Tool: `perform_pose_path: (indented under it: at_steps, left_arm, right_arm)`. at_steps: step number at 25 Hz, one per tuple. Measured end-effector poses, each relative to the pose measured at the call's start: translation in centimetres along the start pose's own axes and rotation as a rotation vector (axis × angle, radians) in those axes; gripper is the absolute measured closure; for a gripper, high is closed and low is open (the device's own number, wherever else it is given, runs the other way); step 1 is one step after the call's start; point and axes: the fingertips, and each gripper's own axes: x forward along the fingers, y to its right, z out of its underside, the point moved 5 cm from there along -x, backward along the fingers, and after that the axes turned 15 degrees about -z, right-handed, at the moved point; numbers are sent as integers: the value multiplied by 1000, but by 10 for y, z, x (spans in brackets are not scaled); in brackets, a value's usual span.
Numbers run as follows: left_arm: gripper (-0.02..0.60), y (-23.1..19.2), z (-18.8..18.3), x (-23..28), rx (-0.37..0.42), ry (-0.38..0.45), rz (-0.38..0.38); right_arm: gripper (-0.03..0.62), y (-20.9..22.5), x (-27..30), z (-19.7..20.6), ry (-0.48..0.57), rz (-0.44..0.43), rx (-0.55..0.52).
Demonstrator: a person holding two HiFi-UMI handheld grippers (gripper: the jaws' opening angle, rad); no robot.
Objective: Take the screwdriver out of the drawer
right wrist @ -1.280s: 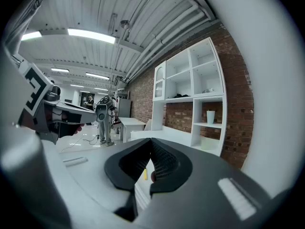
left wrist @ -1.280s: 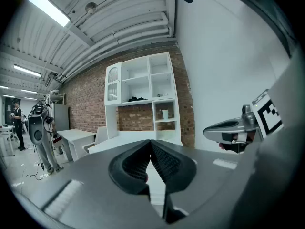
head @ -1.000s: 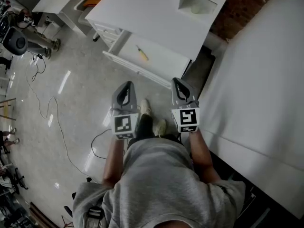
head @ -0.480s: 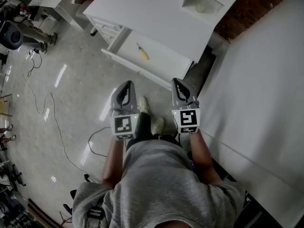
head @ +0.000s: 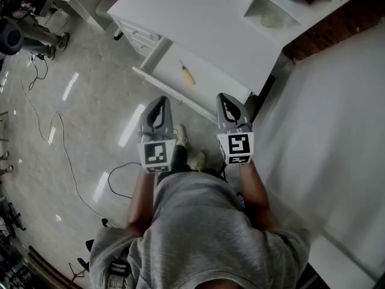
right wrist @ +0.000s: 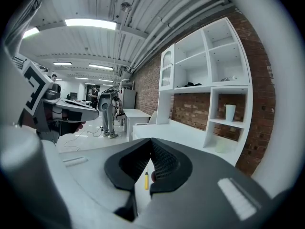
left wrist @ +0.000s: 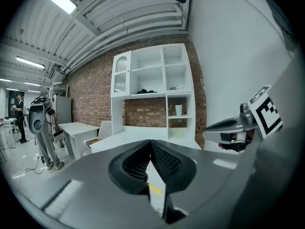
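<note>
Head view: left tongs (head: 159, 103) and right tongs (head: 226, 100) abreast, aimed forward, both pressed together (empty), near drawer (head: 216, 84).

Drawer (head: 216, 86) — nearer (both grippers (head: 158, 104) (head: 227, 102))

Drawer (head: 210, 84): stood out from under the desk top (head: 192, 23) and open from above, with bare bottom seen all round the screwdriver (head: 187, 74). The near edge is barred by the raised drawer front (head: 171, 90). The right side is closed off by a white wall (head: 325, 131). The floor at left is crossed by a cable (head: 126, 164).
</note>
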Motion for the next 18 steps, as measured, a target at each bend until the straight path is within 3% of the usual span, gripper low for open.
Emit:
perform_pose_path:
  at_steps: [7,18]
  left_arm:
    - [569,-41,-6,52,-9,-6,12]
    - [569,-66,9,108,-29,-58,-19]
  right_arm:
    - [591,6,66,-24,-43,-14,-12]
    - [591,37,137,-17,-120,-62,1]
